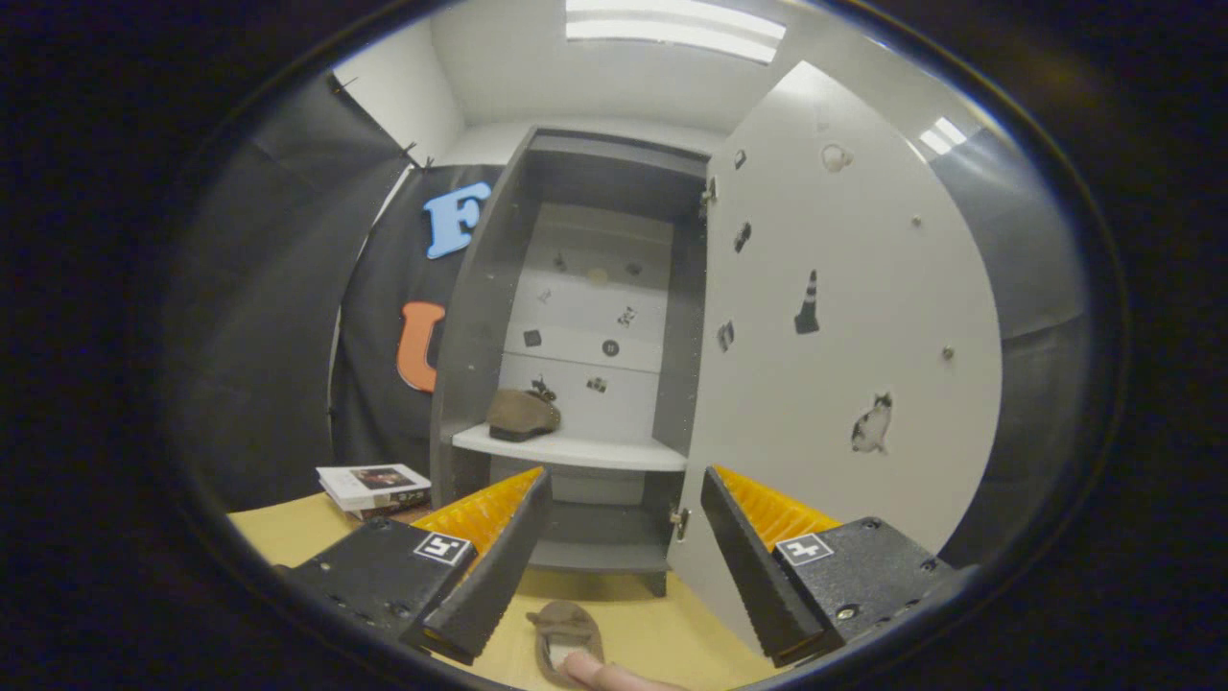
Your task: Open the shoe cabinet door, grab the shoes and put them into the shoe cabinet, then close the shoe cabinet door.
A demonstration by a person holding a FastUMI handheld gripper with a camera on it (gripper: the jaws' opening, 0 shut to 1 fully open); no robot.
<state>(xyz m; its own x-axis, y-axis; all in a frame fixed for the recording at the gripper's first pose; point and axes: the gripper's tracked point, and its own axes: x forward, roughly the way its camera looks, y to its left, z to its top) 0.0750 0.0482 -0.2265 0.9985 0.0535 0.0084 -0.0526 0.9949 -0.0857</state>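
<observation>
The cabinet door [844,345] stands open, one brown shoe [523,415] shelved — its mate [568,641] lies near, between the gripper's [624,566] parted, empty fingers.

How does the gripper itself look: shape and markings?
The gripper has two wedge-shaped fingers with ribbed faces, on black textured blocks with screws; each block carries a square black-and-white marker. The fingers stand open and empty before the shoe cabinet.

Loafer [568,641] on floor betw. tongs [624,566]: heel end cut off, w/ a fingertip [600,672]. Door stickers [871,423] too small to tell.
</observation>
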